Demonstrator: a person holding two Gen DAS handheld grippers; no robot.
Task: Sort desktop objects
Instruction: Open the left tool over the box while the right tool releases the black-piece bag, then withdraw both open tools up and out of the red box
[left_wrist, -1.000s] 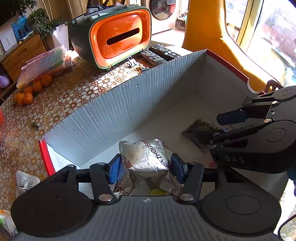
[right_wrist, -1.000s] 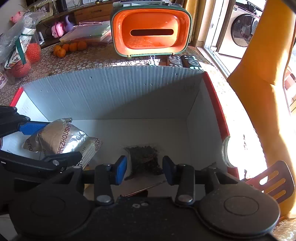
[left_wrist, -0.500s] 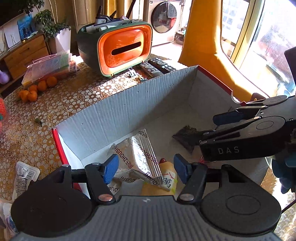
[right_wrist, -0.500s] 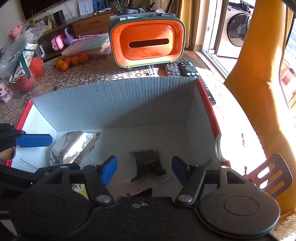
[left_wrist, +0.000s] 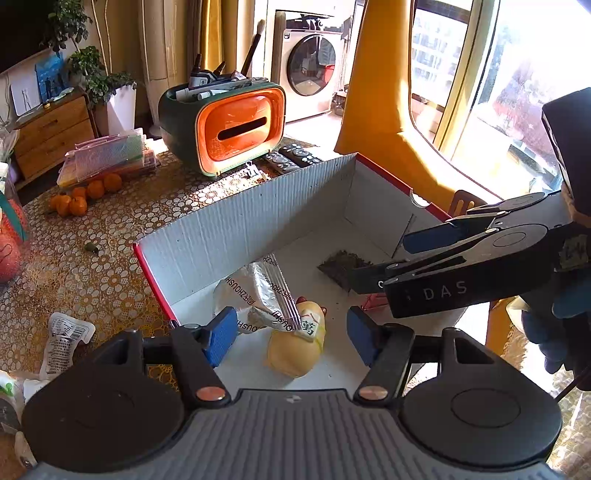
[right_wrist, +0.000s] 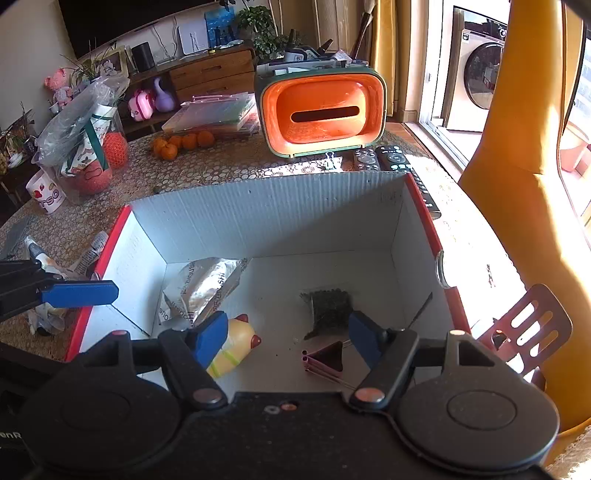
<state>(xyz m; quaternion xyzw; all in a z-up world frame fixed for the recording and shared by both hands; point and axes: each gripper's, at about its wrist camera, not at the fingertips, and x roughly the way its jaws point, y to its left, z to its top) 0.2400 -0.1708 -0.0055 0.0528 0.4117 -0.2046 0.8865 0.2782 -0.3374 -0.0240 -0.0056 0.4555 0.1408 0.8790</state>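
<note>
A white cardboard box with a red rim stands on the table. Inside lie a silver foil snack packet, a yellow toy figure, a clear bag of dark bits and a pink binder clip. My left gripper is open and empty above the box's near left corner. My right gripper is open and empty above the box's near edge; it also shows in the left wrist view.
Behind the box stand an orange and green organizer, two remotes and a small binder clip. Oranges, plastic cases and loose wrappers lie left. A chair back is right.
My left gripper has opened and let go of the foil packet, which now lies in the box. Both grippers have lifted and drawn back; the right one has opened wider.
</note>
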